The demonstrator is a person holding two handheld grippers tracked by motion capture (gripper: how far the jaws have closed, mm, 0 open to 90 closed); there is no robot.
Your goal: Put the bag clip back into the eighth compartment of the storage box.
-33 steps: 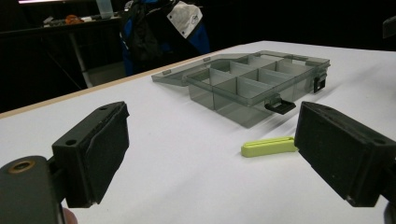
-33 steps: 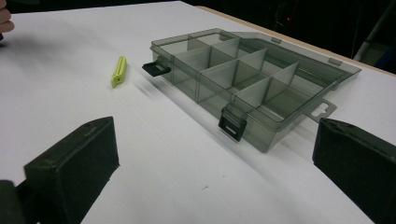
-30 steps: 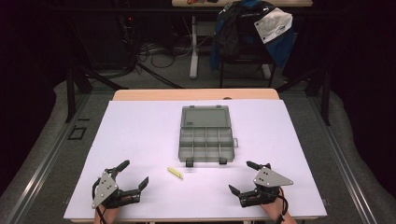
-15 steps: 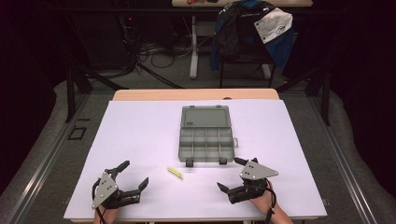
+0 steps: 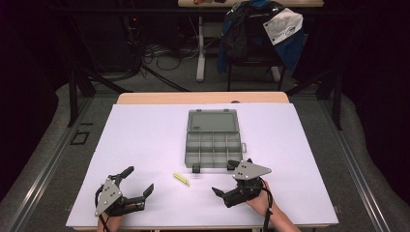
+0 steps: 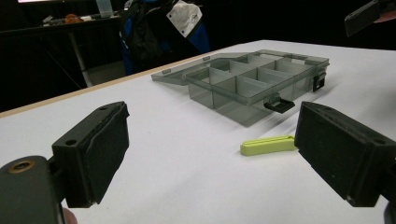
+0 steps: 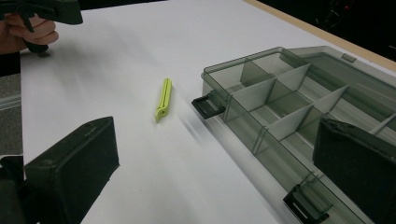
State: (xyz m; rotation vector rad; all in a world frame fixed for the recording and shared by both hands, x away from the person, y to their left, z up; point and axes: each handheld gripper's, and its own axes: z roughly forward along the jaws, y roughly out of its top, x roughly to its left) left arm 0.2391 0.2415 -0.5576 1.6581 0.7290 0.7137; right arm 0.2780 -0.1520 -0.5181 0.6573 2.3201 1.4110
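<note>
A clear grey compartment box (image 5: pixel 213 144) lies open in the middle of the white table, lid folded back, its compartments empty. It also appears in the left gripper view as the box (image 6: pixel 252 84) and in the right gripper view as the box (image 7: pixel 299 112). A small yellow-green clip (image 5: pixel 182 178) lies flat just in front of the box's left latch; the clip (image 6: pixel 267 144) sits near my left gripper's right jaw, and the clip (image 7: pixel 163 99) lies ahead of the right one. My left gripper (image 5: pixel 137 181) rests open at the near left. My right gripper (image 5: pixel 226 179) hovers open by the box's front edge.
The white table sheet (image 5: pixel 145 140) has bare room left and right of the box. A wooden table edge (image 5: pixel 203 98) runs along the far side. Beyond it stands a chair draped with a blue jacket (image 5: pixel 261 29), amid cables on the floor.
My right gripper has shifted left and slightly forward, toward the box's front edge and the clip. The left gripper, the clip and the box have stayed put.
</note>
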